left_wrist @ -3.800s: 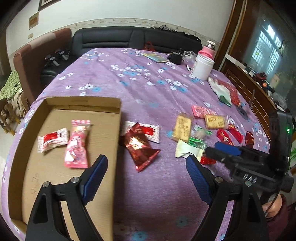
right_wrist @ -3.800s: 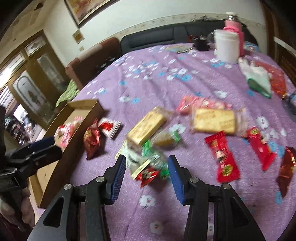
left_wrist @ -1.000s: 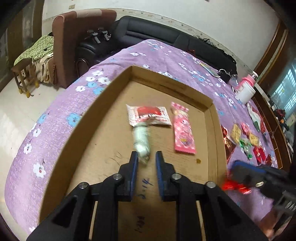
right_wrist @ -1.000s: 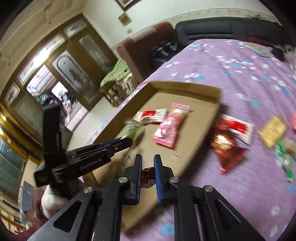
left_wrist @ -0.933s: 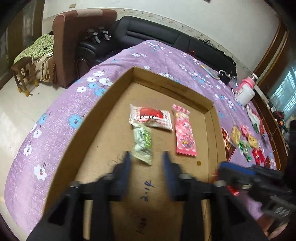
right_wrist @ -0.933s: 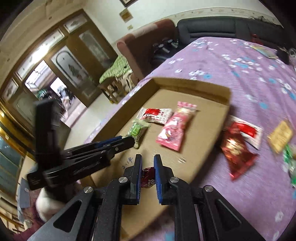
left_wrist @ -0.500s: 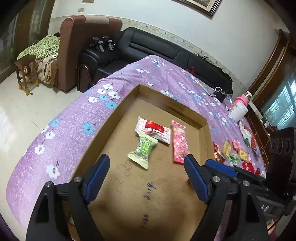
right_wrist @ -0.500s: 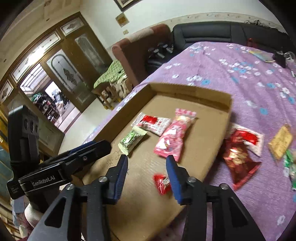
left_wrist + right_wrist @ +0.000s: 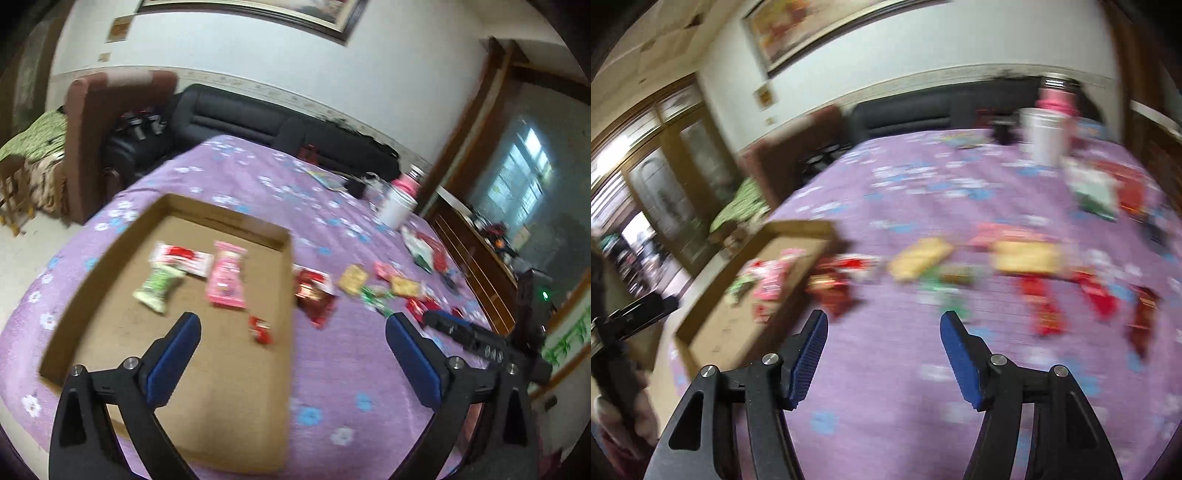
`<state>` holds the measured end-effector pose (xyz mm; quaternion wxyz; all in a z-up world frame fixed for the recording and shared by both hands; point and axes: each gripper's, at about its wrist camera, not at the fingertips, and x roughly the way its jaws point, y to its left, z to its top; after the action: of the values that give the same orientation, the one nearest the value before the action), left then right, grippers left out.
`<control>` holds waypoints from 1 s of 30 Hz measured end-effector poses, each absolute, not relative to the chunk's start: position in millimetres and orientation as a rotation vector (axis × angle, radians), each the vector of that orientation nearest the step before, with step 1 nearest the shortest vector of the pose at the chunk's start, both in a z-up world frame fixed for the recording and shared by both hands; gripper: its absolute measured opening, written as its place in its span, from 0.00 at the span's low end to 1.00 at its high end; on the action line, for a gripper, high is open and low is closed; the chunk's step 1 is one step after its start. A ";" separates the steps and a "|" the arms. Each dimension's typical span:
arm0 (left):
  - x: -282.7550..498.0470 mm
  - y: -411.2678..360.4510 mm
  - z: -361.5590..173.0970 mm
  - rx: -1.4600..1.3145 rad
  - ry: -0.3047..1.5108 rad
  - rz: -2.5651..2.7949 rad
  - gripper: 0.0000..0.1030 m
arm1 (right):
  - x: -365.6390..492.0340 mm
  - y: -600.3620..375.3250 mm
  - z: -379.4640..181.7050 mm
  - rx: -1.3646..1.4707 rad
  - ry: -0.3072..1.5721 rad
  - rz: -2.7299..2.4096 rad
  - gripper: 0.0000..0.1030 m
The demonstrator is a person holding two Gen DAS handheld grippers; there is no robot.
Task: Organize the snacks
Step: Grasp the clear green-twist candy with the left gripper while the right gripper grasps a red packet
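Note:
A shallow cardboard tray lies on the purple flowered table. In it are a green snack, a red-and-white packet, a pink packet and a small red candy. My left gripper is open and empty above the tray's right edge. Loose snacks lie right of the tray: a dark red bag, a yellow cracker pack and several red and green packets. My right gripper is open and empty above the cloth; its view is blurred, with the tray at left.
A white tub and a pink bottle stand at the table's far side, with a phone and small items near them. A black sofa and a brown armchair stand behind. A wooden cabinet runs along the right.
Both grippers opened and let go: the green snack and the small red candy now lie in the tray. Both grippers have swung right, away from the tray toward the loose snacks.

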<state>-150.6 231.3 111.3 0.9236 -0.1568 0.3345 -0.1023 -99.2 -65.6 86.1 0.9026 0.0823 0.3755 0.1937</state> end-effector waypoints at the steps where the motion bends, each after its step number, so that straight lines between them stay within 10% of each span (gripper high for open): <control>1: -149.6 221.7 111.4 -0.309 0.692 -0.227 0.97 | -97.9 -84.2 84.6 0.185 0.779 0.363 0.66; 20: -113.6 105.3 81.4 -0.158 0.855 -0.343 0.97 | -30.0 -111.8 33.3 0.102 0.895 0.253 0.65; 24: -89.9 87.9 79.1 -0.140 0.864 -0.339 0.97 | -23.3 -110.2 22.9 0.072 0.910 0.248 0.27; 30: -44.1 66.5 65.4 -0.187 0.921 -0.346 0.97 | -25.8 -125.2 23.1 0.171 0.917 0.267 0.20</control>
<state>-44.1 66.5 65.4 0.8772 -0.0898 0.4415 -0.1659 -25.8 -125.2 23.1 0.8847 0.0821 0.4406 0.1282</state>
